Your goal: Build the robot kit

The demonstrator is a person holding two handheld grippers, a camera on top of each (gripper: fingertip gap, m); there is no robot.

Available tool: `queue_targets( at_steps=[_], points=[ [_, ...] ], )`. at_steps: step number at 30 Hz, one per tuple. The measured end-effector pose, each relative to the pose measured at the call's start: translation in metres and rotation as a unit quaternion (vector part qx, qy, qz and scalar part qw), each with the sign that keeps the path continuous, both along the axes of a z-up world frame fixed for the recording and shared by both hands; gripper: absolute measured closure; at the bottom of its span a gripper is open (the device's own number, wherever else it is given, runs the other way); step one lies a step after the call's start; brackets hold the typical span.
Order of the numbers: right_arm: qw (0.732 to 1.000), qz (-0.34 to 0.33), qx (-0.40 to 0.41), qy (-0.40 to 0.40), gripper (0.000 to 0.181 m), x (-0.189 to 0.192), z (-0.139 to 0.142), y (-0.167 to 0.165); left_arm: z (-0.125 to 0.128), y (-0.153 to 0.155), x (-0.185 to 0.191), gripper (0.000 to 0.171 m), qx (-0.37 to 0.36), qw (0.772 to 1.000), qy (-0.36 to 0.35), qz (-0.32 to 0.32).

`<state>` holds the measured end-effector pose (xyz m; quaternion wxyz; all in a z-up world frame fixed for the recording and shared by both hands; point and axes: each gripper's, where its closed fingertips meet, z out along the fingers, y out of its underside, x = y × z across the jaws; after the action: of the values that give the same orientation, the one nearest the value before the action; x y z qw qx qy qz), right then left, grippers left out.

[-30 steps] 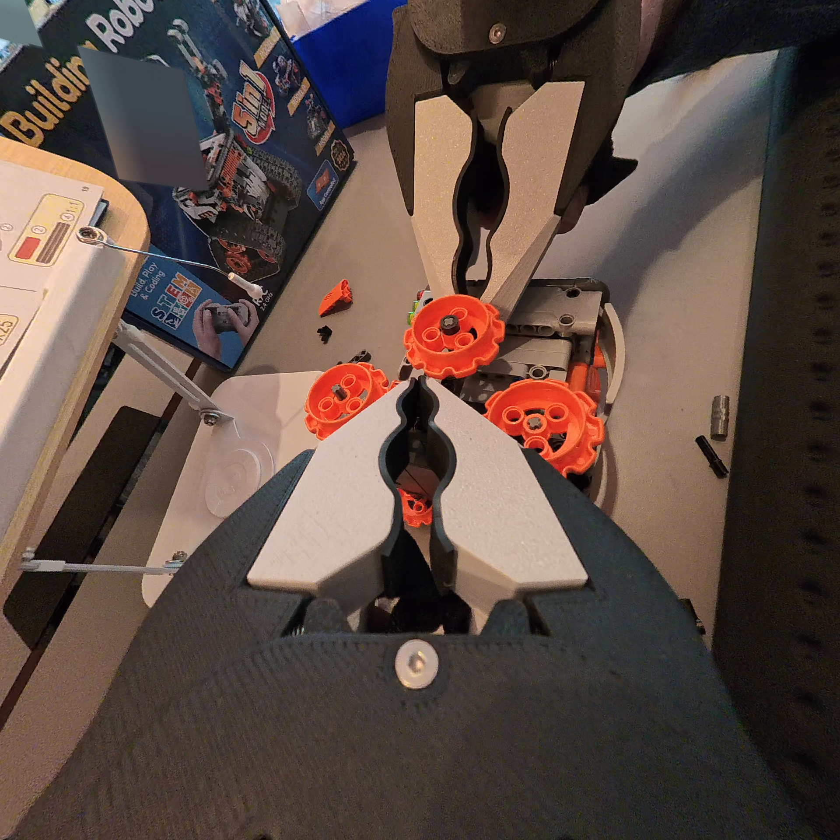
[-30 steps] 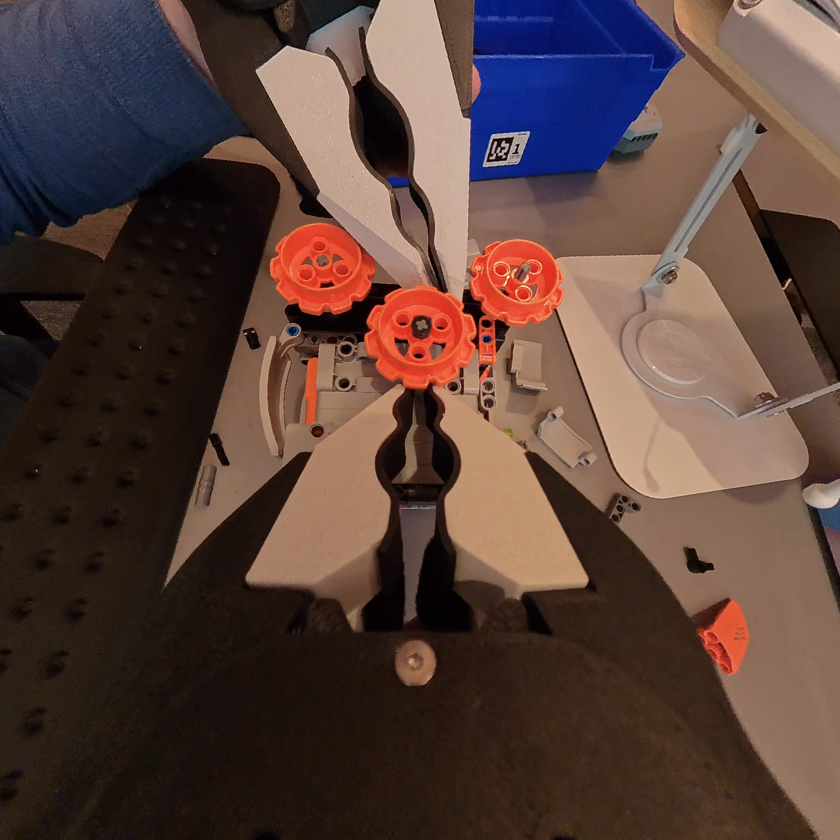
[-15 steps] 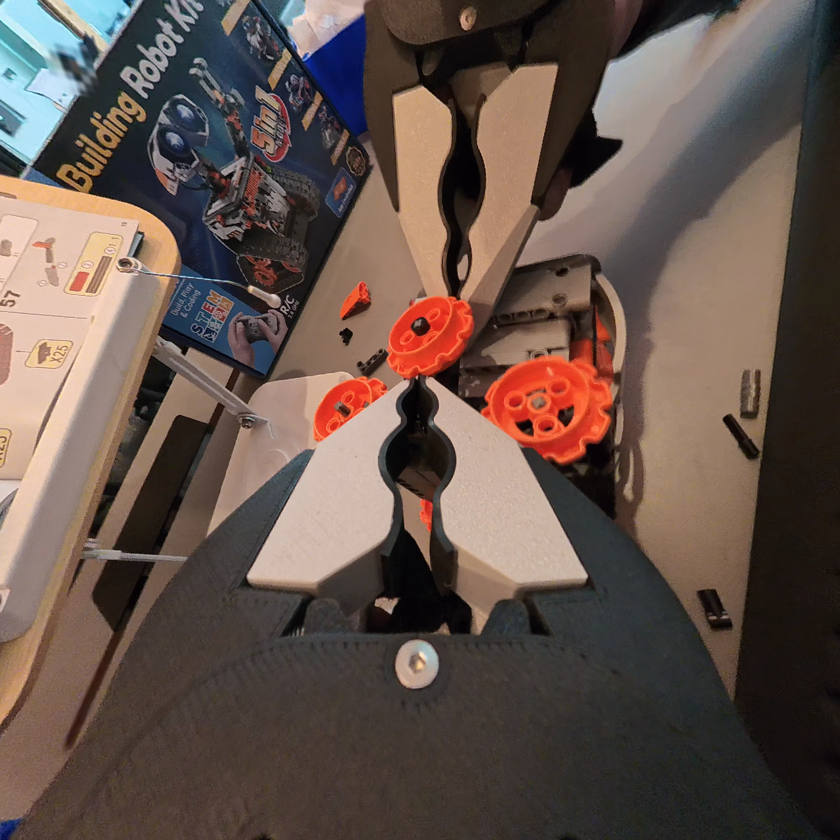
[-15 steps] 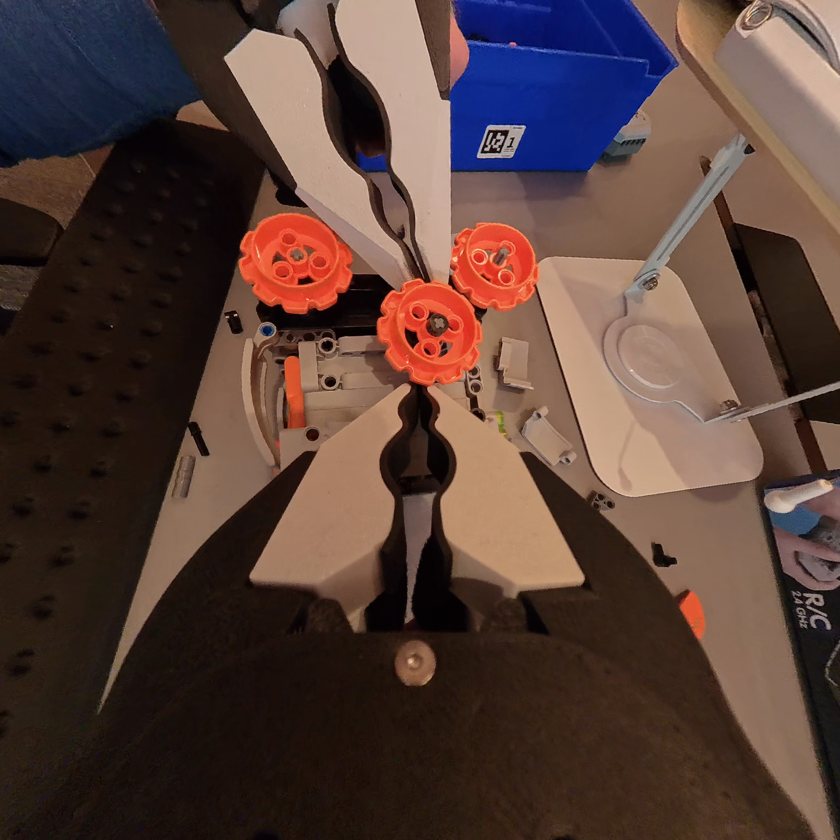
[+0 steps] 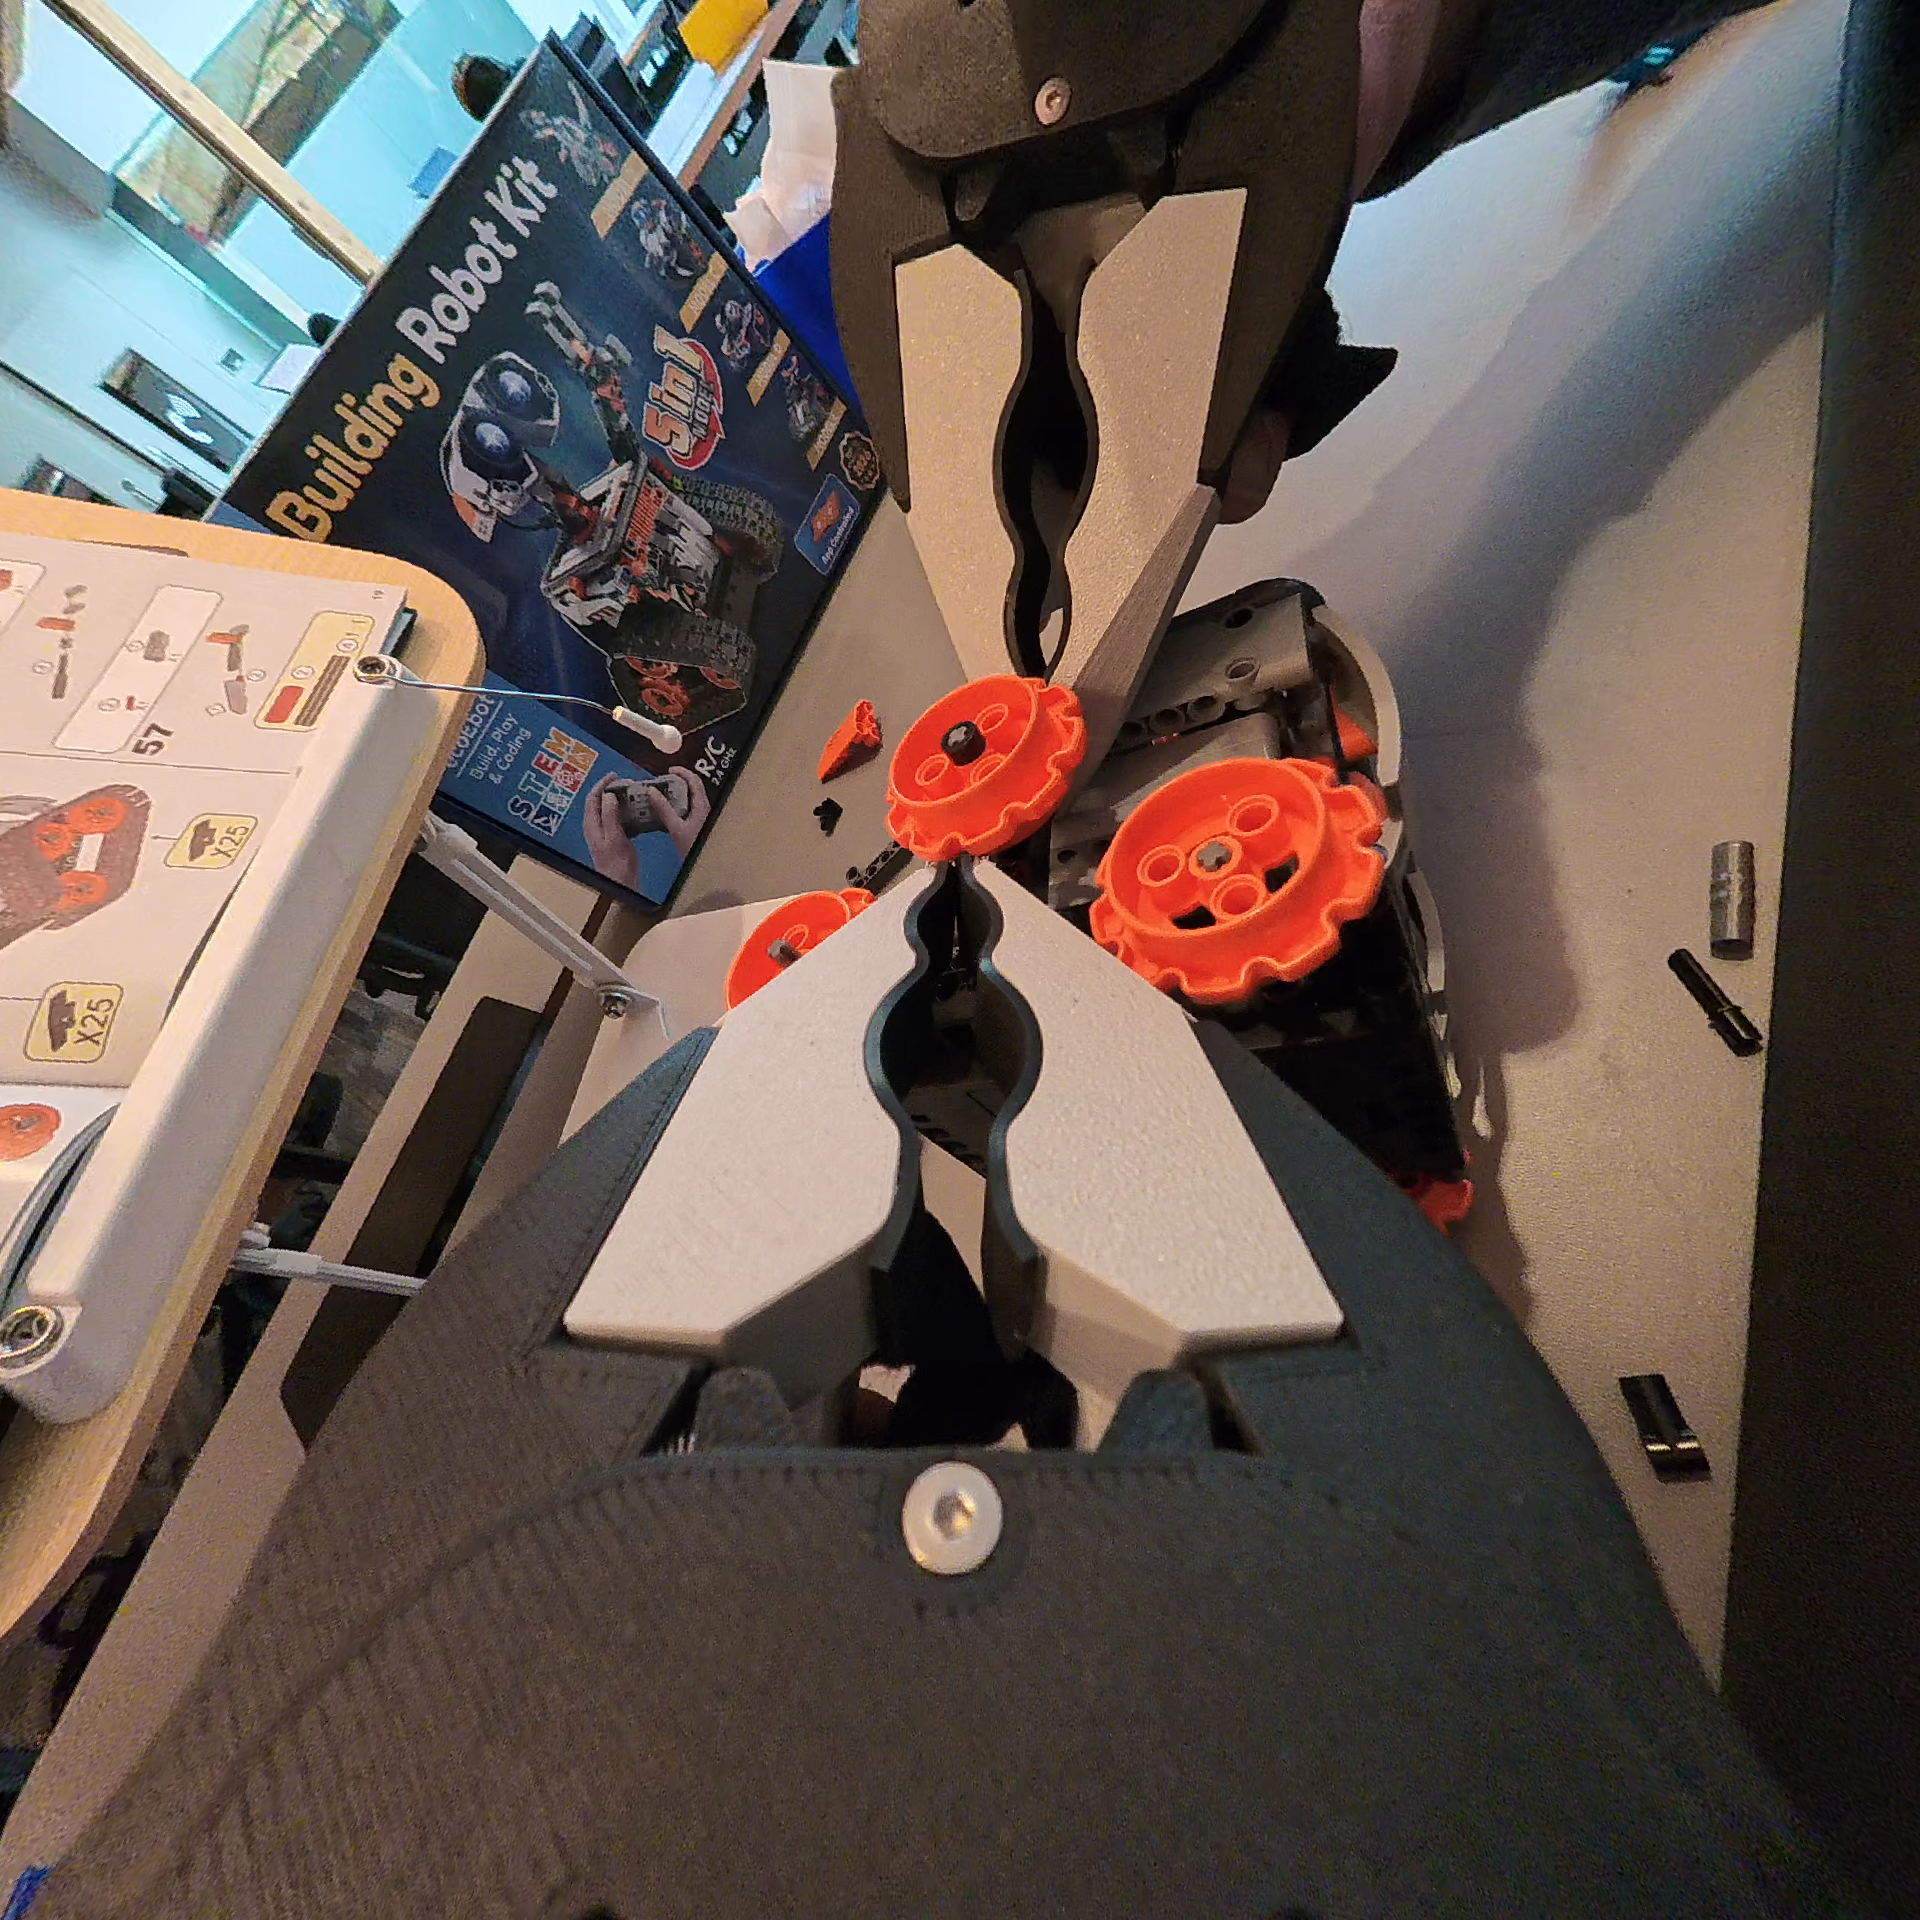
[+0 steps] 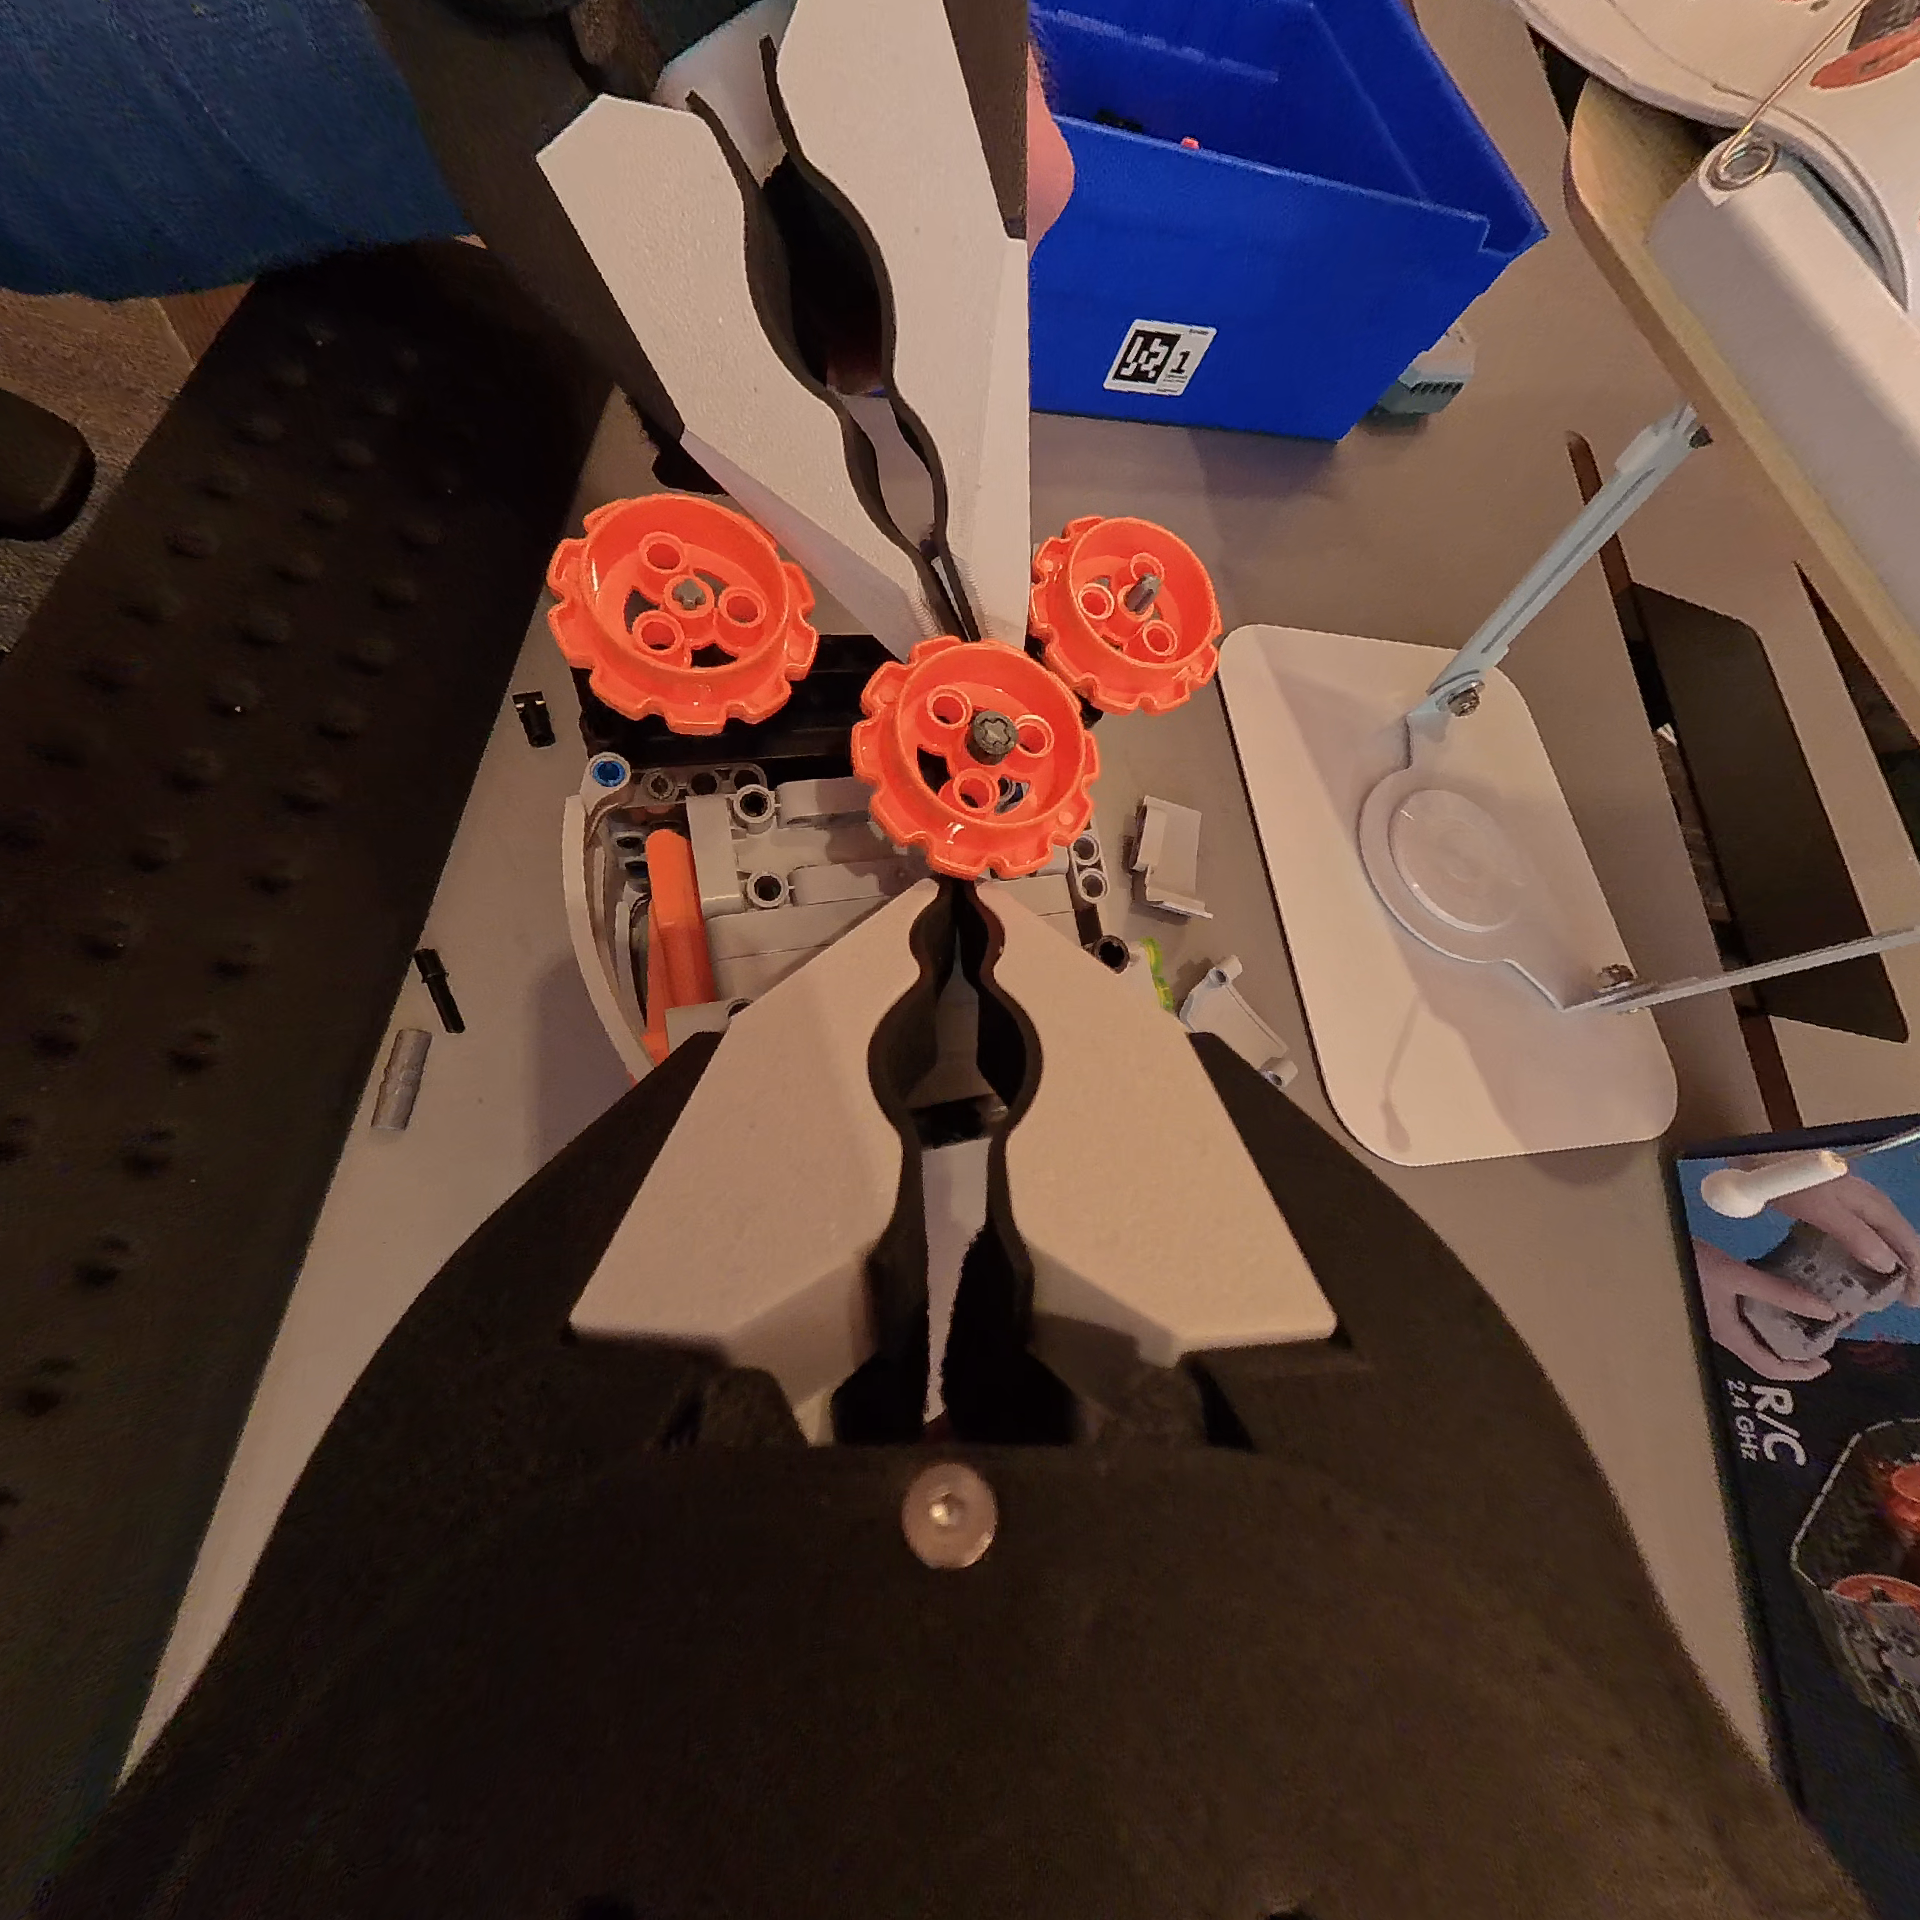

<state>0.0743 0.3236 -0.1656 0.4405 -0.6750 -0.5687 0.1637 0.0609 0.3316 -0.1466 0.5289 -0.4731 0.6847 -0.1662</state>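
I held two hand-held grippers tip to tip over a partly built toy vehicle chassis (image 6: 769,894) of grey and black beams on the grey table (image 5: 1621,582). My left hand-held gripper (image 5: 954,878) had its jaws closed, apparently pinching the black frame just under the middle orange sprocket wheel (image 5: 985,767); the exact contact was hidden. My right hand-held gripper (image 6: 954,896) was also closed, its tips at the near rim of that same wheel, on the grey beams beneath it. Three orange wheels sat on axles: the middle one, a left one (image 6: 681,613) and a right one (image 6: 1124,615). Loose pieces lay unused around the model: a grey connector (image 6: 1169,852), a black pin (image 5: 1714,1000), a grey sleeve (image 5: 1732,896). A blue parts bin (image 6: 1247,239), a kit box (image 5: 561,499) and an instruction booklet (image 5: 135,748) stood nearby.
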Motion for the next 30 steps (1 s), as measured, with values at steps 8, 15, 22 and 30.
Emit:
queue_targets(
  at_steps=[8,15,22,30],
  points=[
    [1.000,0.019,-0.006,0.019,0.181,-0.001,0.000,-0.005,-0.002,-0.003,-0.001,0.171,0.007,1.000,-0.012,0.000],
    [1.000,0.021,-0.012,0.016,0.181,-0.003,0.000,-0.005,-0.002,-0.004,-0.002,0.171,0.014,1.000,-0.020,0.008],
    [0.998,0.026,-0.045,0.028,0.181,-0.001,-0.001,-0.008,-0.003,-0.004,-0.002,0.171,0.033,0.999,0.016,0.006],
    [0.998,0.021,-0.047,0.032,0.181,0.011,0.008,-0.009,-0.003,-0.004,-0.002,0.170,0.053,0.998,0.042,0.004]
  ],
)
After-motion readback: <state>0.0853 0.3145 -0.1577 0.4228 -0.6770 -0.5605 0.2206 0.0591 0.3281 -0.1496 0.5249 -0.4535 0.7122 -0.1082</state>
